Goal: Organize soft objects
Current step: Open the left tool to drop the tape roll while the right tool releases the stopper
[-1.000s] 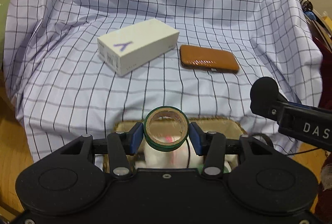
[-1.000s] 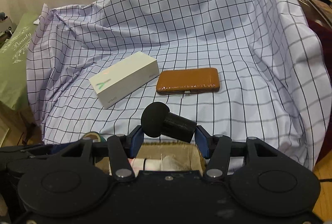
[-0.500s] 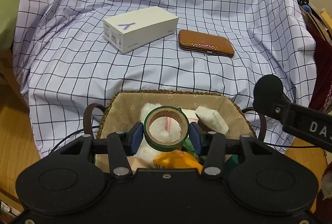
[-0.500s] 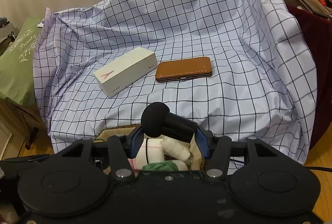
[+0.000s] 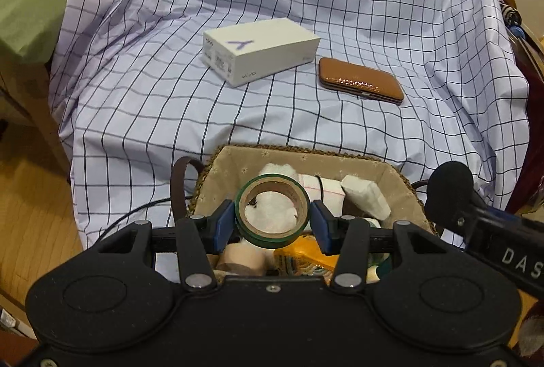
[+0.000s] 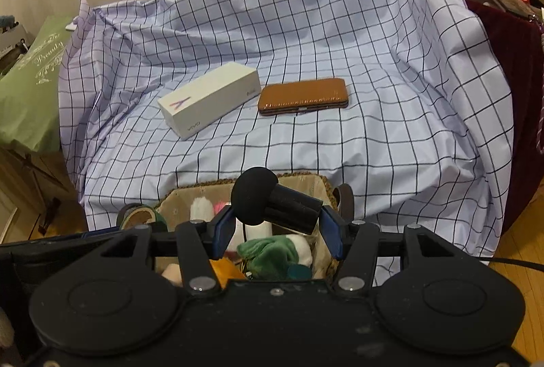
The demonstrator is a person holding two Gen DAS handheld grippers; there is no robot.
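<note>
Basket [image 5: 391, 168] nearer now; tape roll [image 5: 272, 212] clamped between left gripper [image 5: 272, 224] pads.

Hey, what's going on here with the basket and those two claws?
A person is working two handheld claws above a woven basket full of soft items. The left claw is shut on a green tape roll; the right claw is shut on a black foam-tipped microphone. Beyond the basket, a white box and a brown case lie on the checked cloth.
</note>
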